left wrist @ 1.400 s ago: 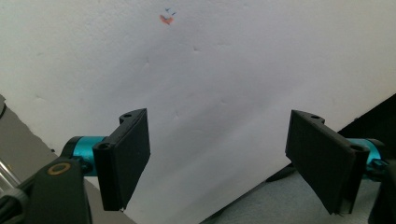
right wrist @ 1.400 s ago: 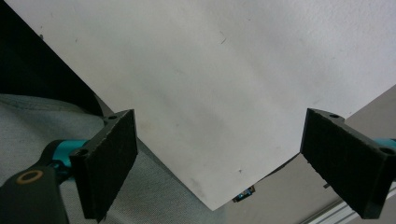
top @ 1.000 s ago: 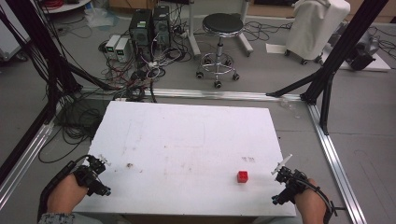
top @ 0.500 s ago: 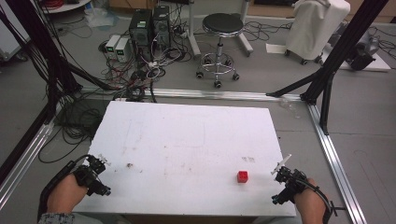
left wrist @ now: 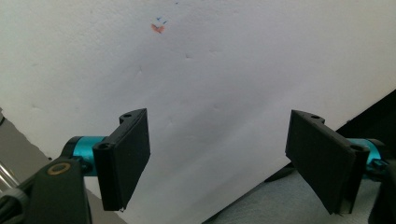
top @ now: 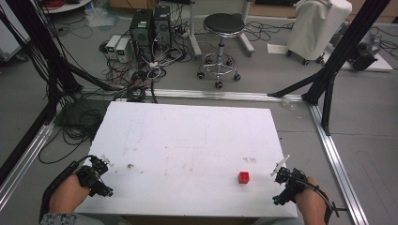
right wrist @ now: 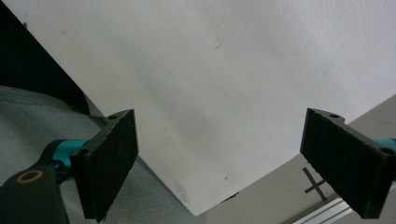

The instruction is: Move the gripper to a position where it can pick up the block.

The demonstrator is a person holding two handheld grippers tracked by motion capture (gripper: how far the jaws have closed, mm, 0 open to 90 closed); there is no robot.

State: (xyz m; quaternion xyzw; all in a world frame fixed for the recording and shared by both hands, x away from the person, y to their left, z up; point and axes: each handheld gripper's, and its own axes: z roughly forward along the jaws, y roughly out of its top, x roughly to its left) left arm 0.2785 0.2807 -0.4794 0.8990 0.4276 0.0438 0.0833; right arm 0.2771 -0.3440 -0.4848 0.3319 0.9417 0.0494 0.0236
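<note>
The left claw (left wrist: pixel 217 161) has two flat black rectangular jaws with rough matte faces, each fixed by small screws at its upper corner to a teal metal cylinder. At 8 o'clock in the left gripper view a black housing carries a brass-ringed hole. The right claw (right wrist: pixel 224 163) is built alike: black padded jaws, teal cylinders, and a black housing with a brass-ringed hole at 8 o'clock. In the high view, black cable loops back along each forearm, a white tab juts from the right claw, and a grey patterned sleeve (top: pixel 58 219) covers the left arm.
</note>
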